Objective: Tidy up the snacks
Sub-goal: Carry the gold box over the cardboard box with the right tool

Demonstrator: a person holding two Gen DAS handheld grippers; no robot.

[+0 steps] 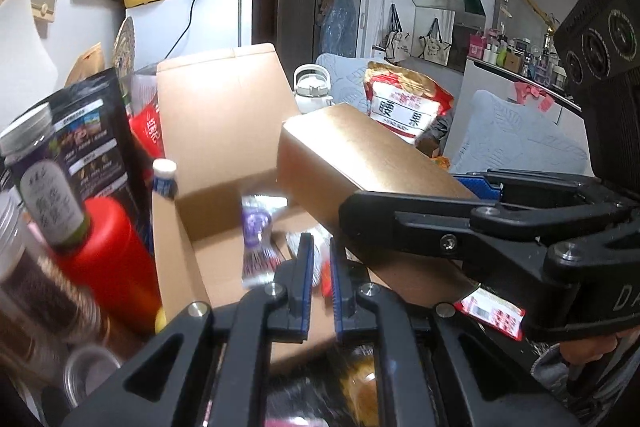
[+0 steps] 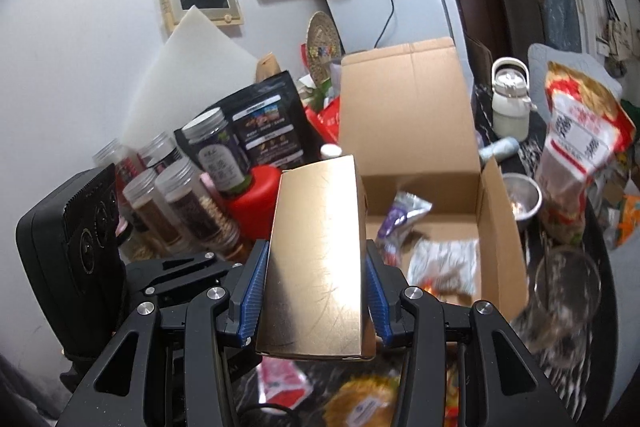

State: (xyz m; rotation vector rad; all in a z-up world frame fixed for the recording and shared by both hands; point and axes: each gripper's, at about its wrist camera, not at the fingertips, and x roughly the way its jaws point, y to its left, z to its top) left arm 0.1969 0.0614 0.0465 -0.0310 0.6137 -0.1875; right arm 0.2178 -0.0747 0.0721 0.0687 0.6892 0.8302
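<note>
My right gripper [image 2: 316,259] is shut on a gold rectangular box [image 2: 320,247], with its blue pads [image 2: 252,287] pressing on both long sides. The gold box hangs over the near left edge of an open cardboard carton [image 2: 500,227]. Inside the carton lie a purple packet [image 2: 400,215] and a white packet [image 2: 444,263]. In the left wrist view, my left gripper [image 1: 322,263] is shut and holds nothing, low in front of the carton [image 1: 216,115]. The gold box [image 1: 360,155] and the right gripper [image 1: 412,195] are just to its right.
Several lidded jars [image 2: 180,203], a red canister [image 2: 256,203] and a black pouch [image 2: 272,123] crowd the carton's left side. To its right stand a red-and-white nut bag [image 2: 576,147], a white jug [image 2: 510,99], a metal bowl [image 2: 520,195] and a glass [image 2: 564,291]. Loose packets lie in front.
</note>
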